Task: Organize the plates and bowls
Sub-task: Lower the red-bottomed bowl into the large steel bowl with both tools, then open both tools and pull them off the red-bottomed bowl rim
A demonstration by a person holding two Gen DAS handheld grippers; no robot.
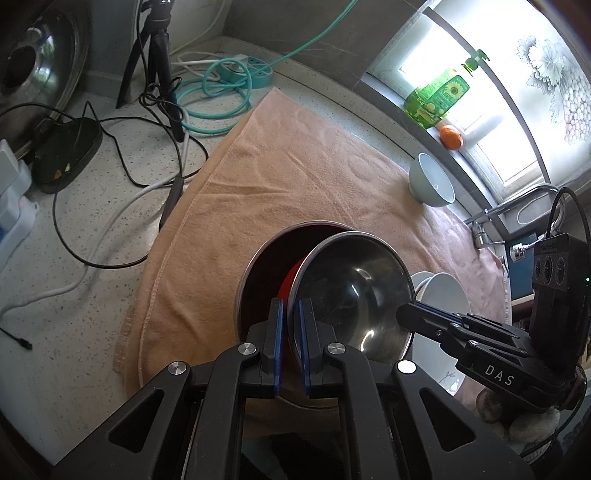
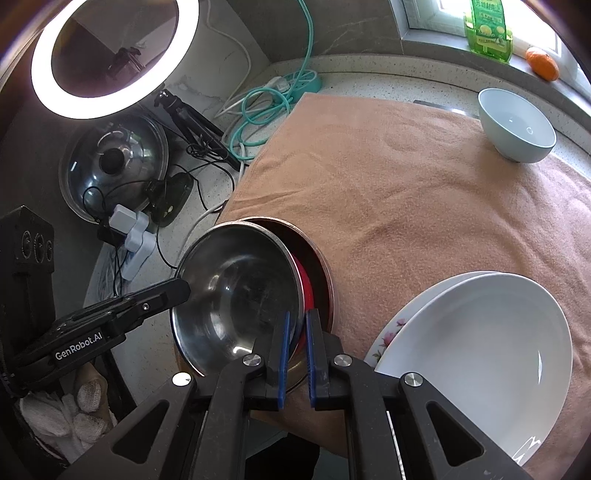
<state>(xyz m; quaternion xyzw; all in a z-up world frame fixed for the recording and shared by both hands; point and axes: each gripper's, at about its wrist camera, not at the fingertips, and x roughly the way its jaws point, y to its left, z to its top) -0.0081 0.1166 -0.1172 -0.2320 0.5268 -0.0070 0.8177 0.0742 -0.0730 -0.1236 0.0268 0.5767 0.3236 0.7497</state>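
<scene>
A shiny steel bowl (image 1: 351, 291) hangs tilted over a larger steel bowl with a red inside (image 1: 266, 258), which sits on the peach towel (image 1: 280, 173). My left gripper (image 1: 291, 332) is shut on the steel bowl's near-left rim. My right gripper (image 2: 299, 332) is shut on the opposite rim of the same steel bowl (image 2: 236, 295), with the red-lined bowl (image 2: 319, 273) just behind it. Each gripper shows in the other's view: the right gripper (image 1: 406, 317) and the left gripper (image 2: 177, 291). Stacked white plates (image 2: 480, 350) lie at the right, and a pale blue bowl (image 2: 517, 125) stands far right.
Left of the towel the speckled counter (image 1: 74, 280) holds black and teal cables (image 1: 218, 92), a tripod (image 1: 155, 55), a pan lid (image 2: 114, 162) and a white adapter (image 2: 133, 229). A ring light (image 2: 114, 55) glows above. On the sill stand a green bottle (image 2: 487, 29) and an orange (image 2: 541, 62).
</scene>
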